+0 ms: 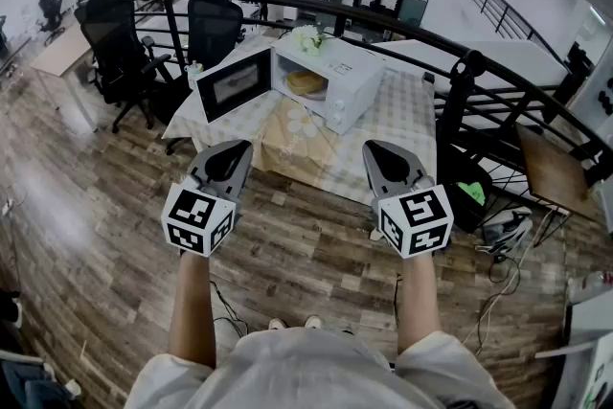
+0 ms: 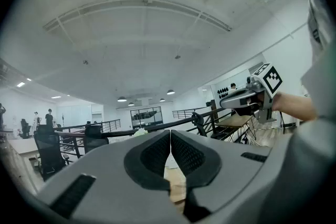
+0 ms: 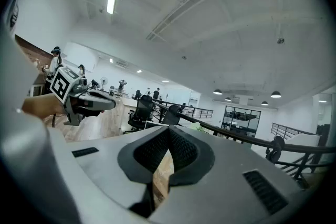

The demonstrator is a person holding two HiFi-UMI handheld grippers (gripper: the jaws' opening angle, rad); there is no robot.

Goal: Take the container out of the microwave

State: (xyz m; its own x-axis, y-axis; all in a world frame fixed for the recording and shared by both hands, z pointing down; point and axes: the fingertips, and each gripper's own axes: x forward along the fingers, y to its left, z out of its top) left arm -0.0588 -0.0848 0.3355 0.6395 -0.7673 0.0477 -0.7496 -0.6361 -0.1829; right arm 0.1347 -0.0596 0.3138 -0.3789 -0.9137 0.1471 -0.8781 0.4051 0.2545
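The white microwave stands on a cloth-covered table with its door swung open to the left. Inside sits the container, pale with something tan in it. Both grippers are held over the wooden floor short of the table, well apart from the microwave. My left gripper is shut with nothing between its jaws. My right gripper is also shut and empty. Each gripper view looks up at the ceiling and catches the other gripper at its side.
A black curved railing runs behind the table. White flowers stand behind the microwave. Two black office chairs are at the left of the table. Bags and cables lie on the floor at the right.
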